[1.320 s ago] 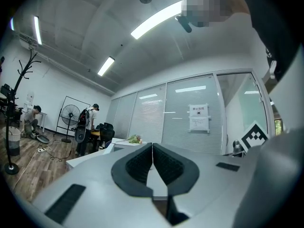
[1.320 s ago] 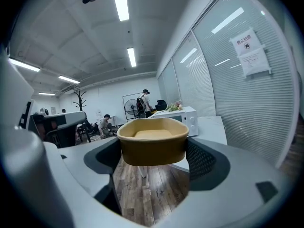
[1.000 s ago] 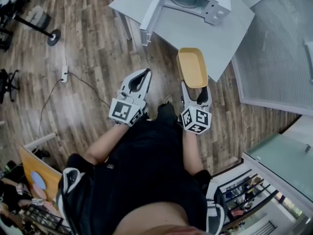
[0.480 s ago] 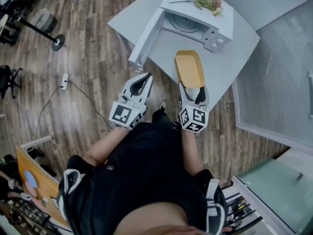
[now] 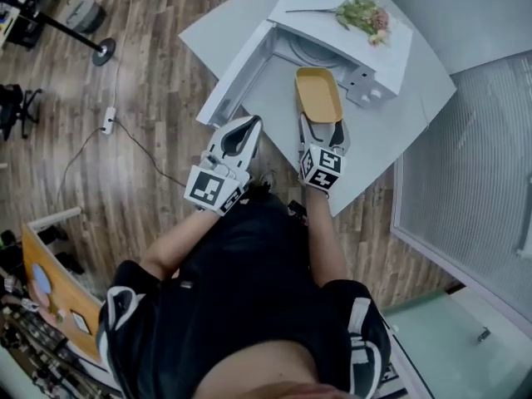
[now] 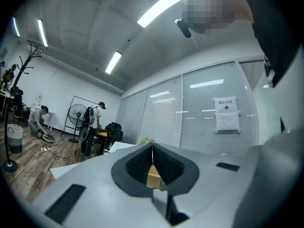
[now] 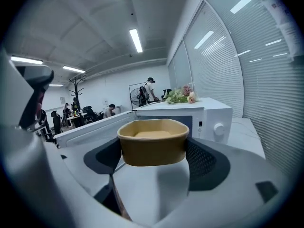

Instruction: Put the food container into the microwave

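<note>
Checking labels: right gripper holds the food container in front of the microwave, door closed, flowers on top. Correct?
No: the door of the microwave stands open, swung out to the left, as the head view shows. The rest holds: the right gripper grips the food container before it, with flowers on top.

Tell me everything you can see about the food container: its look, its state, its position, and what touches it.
The food container is a tan, rounded-rectangular tub that looks like pressed paper. It has no lid, and its inside shows only a flat floor of the same colour. It is upright and level, off the table, with its long side pointing at the open front of the microwave. Only the right tool touches it, with one pad pressing on each side of its near end.
</note>
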The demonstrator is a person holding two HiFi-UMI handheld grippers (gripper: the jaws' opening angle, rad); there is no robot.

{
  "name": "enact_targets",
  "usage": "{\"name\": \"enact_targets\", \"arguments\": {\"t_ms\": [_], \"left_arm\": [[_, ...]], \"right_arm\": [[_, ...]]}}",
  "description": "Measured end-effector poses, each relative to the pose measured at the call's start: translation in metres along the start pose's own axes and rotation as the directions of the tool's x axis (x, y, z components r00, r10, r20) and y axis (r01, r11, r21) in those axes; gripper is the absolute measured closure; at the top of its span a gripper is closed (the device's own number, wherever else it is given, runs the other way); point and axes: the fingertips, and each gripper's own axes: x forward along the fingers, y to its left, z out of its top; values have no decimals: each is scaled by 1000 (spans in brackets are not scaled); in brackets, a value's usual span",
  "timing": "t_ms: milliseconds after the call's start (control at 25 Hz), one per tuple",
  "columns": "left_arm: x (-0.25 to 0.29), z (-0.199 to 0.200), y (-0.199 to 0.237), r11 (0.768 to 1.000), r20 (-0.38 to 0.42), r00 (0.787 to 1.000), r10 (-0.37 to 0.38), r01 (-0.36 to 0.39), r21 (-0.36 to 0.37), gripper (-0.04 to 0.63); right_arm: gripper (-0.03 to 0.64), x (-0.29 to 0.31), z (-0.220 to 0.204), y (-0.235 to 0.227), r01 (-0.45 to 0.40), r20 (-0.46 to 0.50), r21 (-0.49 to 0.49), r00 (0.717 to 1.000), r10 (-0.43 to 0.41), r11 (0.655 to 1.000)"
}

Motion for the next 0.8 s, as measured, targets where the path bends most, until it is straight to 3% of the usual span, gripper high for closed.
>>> {"name": "enact_targets", "arguments": {"t_ms": [520,800], "left_arm": [[73,-13,48,998,-8,999,-38,38,-46,572],[90,-21,71,995,-40,999,-28,24,-95,572]], "right_arm": [[175,186,-23,-41,92,-71,-42,993,-95,995],[176,260,-33,-56,123,-103,-79,986,-131,989]]}}
